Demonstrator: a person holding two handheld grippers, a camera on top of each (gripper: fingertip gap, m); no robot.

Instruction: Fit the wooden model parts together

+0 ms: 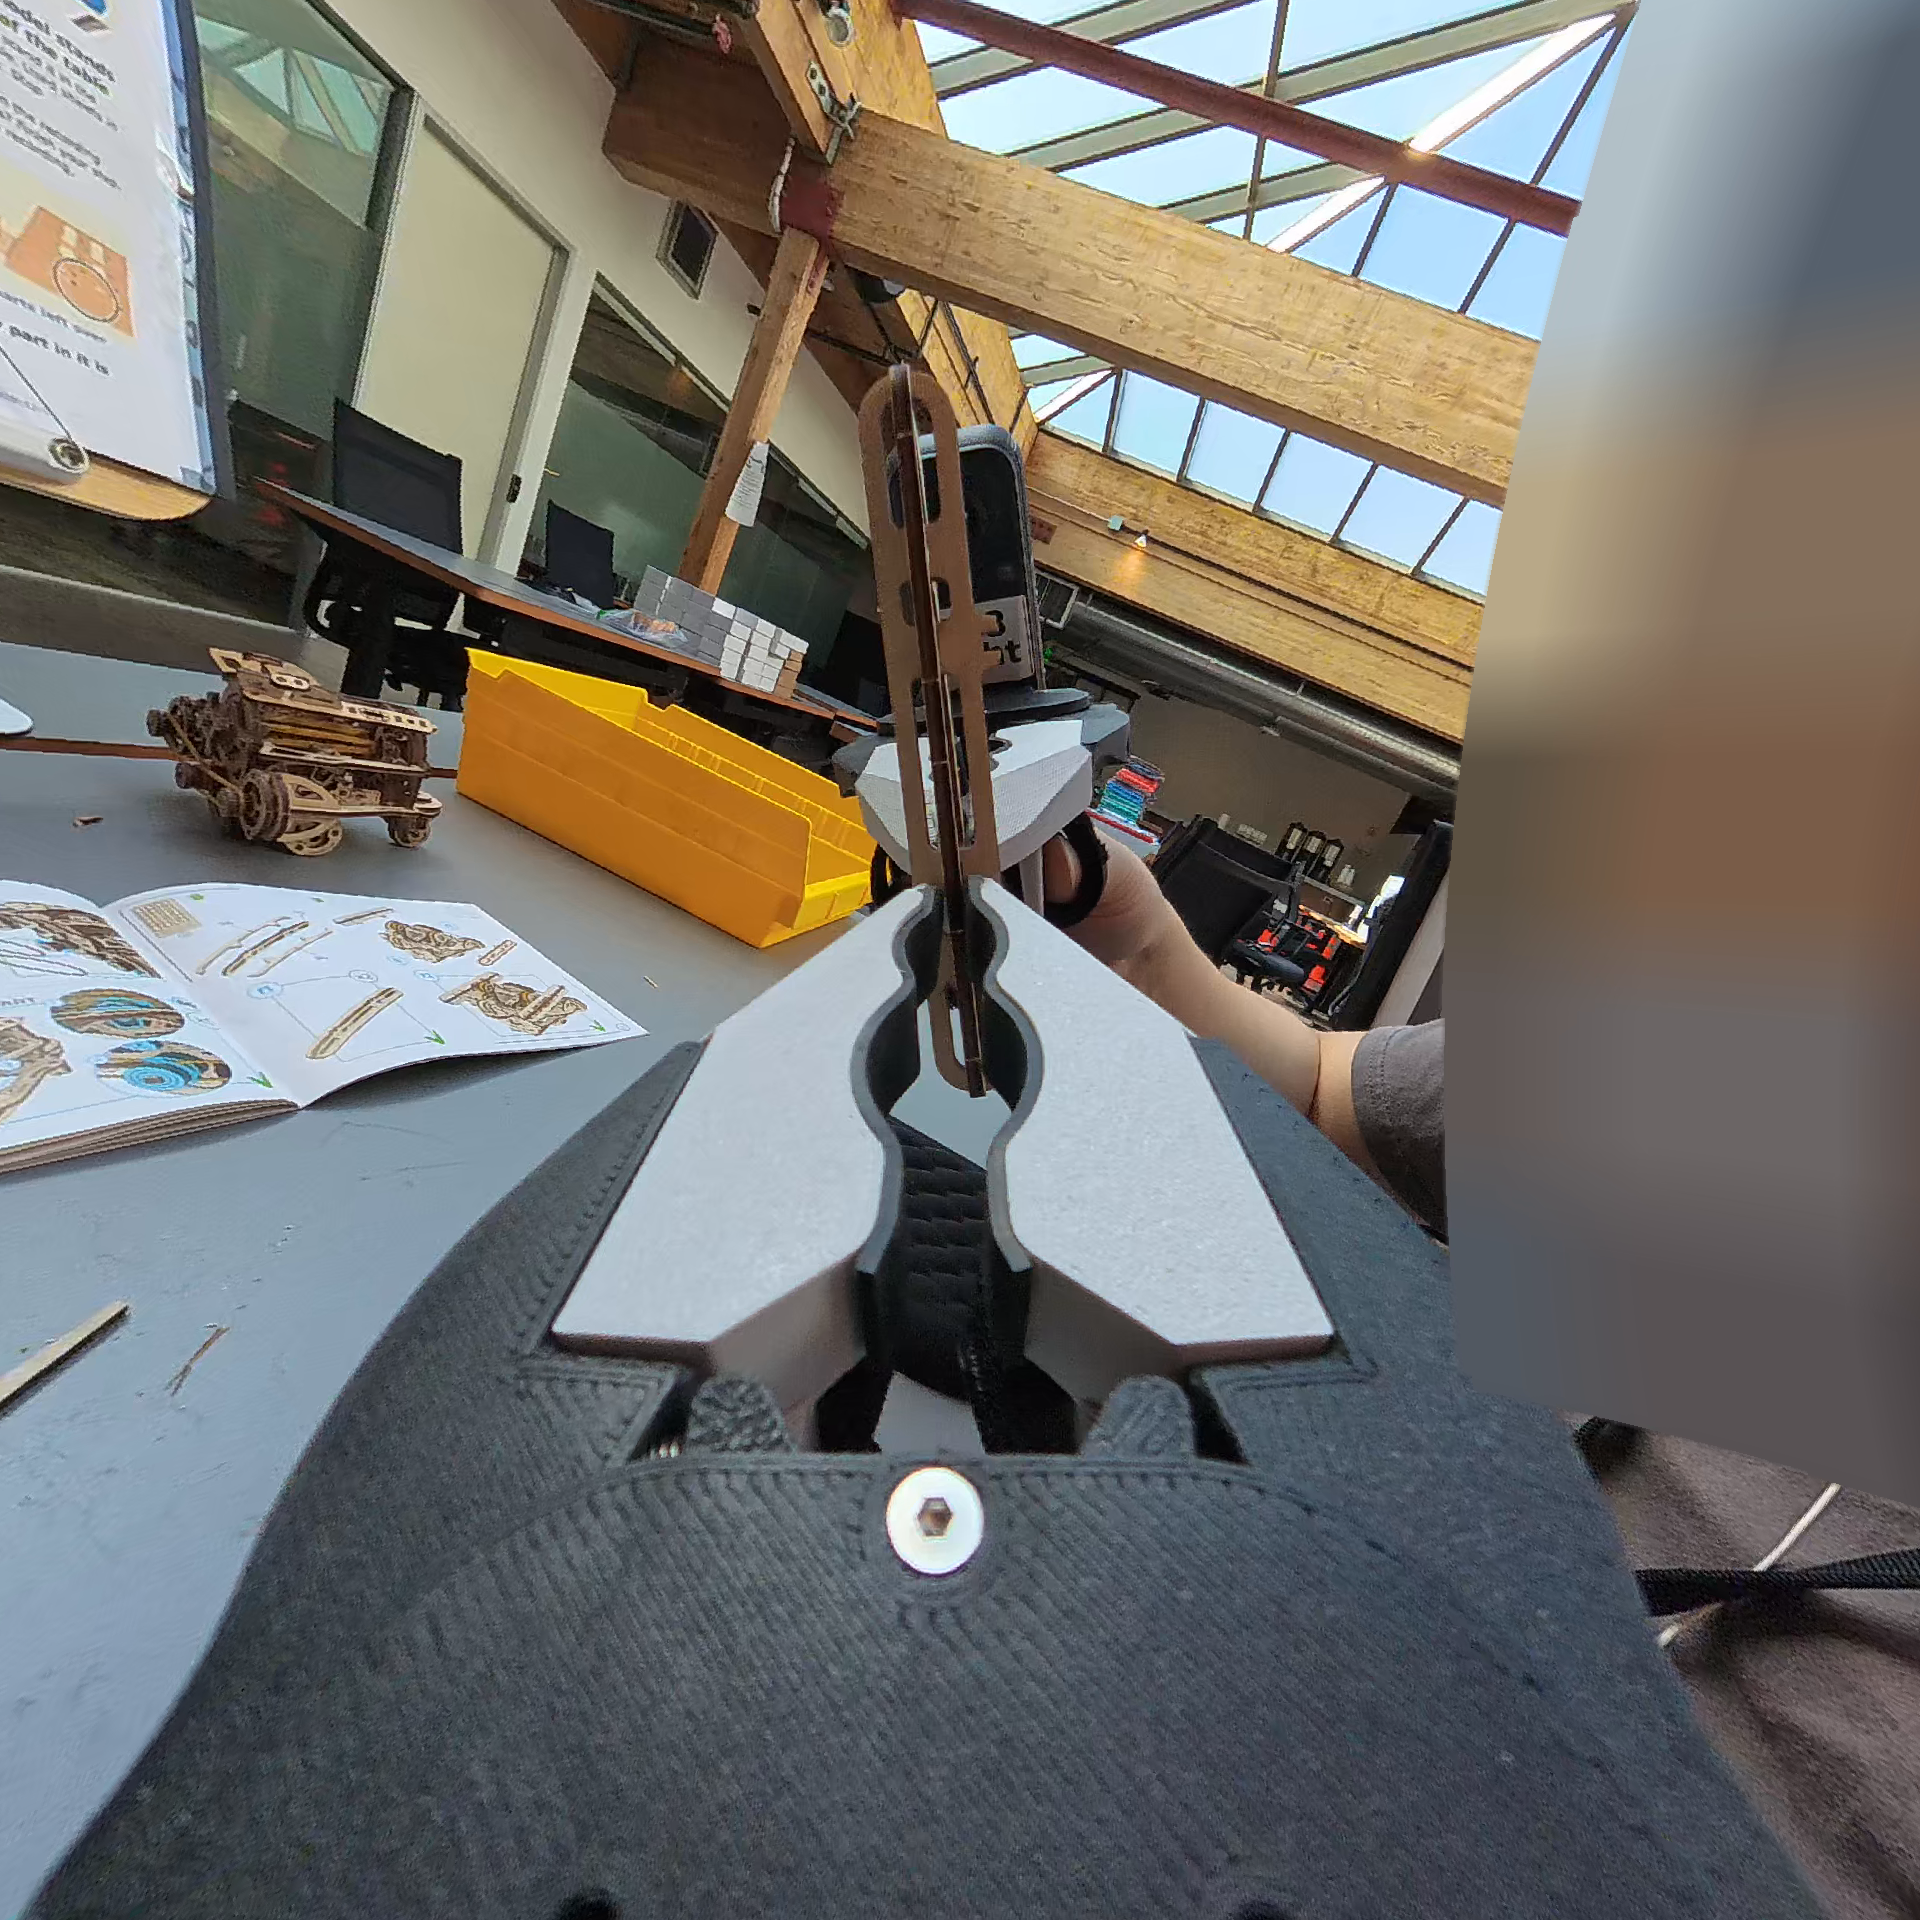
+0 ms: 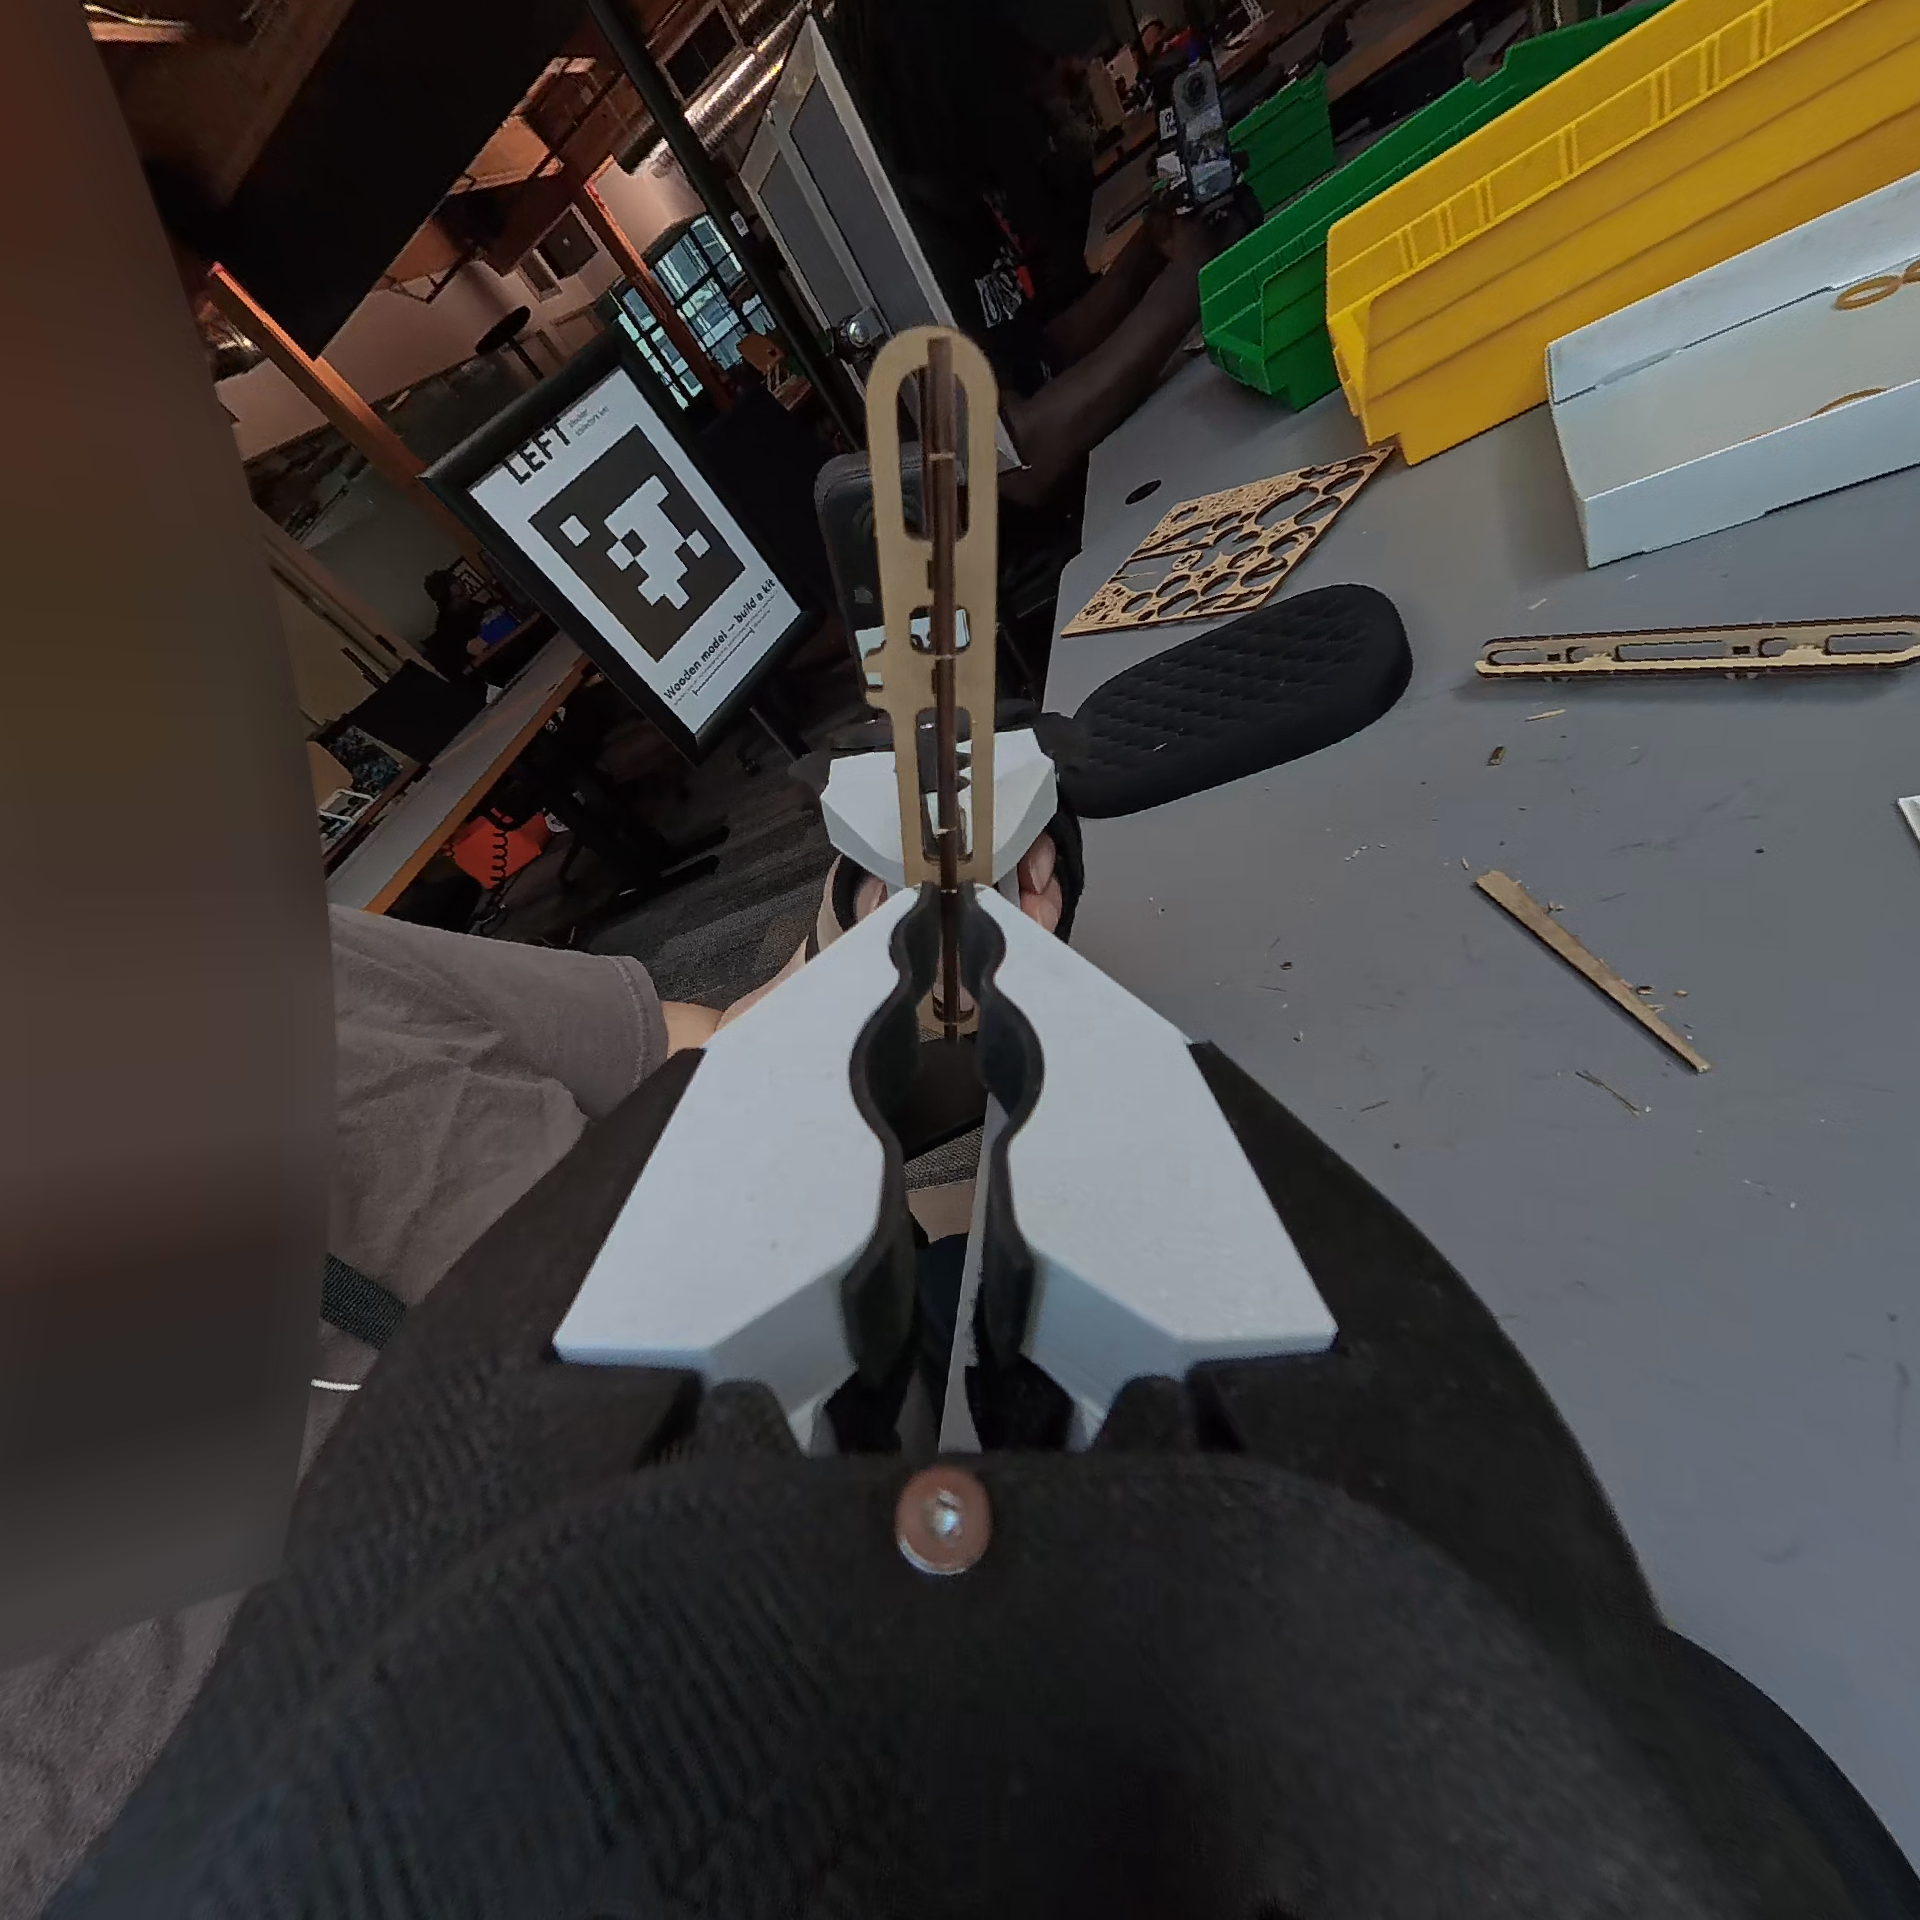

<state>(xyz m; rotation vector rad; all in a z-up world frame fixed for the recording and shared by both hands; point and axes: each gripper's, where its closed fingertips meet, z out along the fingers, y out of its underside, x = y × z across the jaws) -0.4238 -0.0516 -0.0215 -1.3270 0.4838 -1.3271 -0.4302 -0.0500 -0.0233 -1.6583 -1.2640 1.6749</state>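
Observation:
A long, slotted wooden strip stands upright in the air between my two grippers, with a second thin strip slotted into it. It shows almost edge-on in the left wrist view [image 1: 925, 623] and with its flat, light face in the right wrist view [image 2: 935, 520]. My left gripper [image 1: 951, 904] is shut on its lower end. My right gripper [image 2: 940, 899] is shut on the same joined strips from the opposite side. Each view shows the other gripper just behind the strips, the right one [image 1: 977, 790] and the left one [image 2: 935, 810].
On the grey table [image 2: 1455, 1143] are an assembled wooden model [image 1: 296, 764], an open instruction booklet [image 1: 312, 987], a yellow bin [image 1: 665, 800], a green bin [image 2: 1268, 281], a white box [image 2: 1745, 416], a punched-out wooden sheet [image 2: 1236, 551], a spare slotted strip [image 2: 1704, 655] and a wood sliver [image 2: 1590, 966]. The tips of both grippers are at nearly the same place. From either gripper's tips it is about 20 cm to the wood sliver [image 2: 1590, 966].

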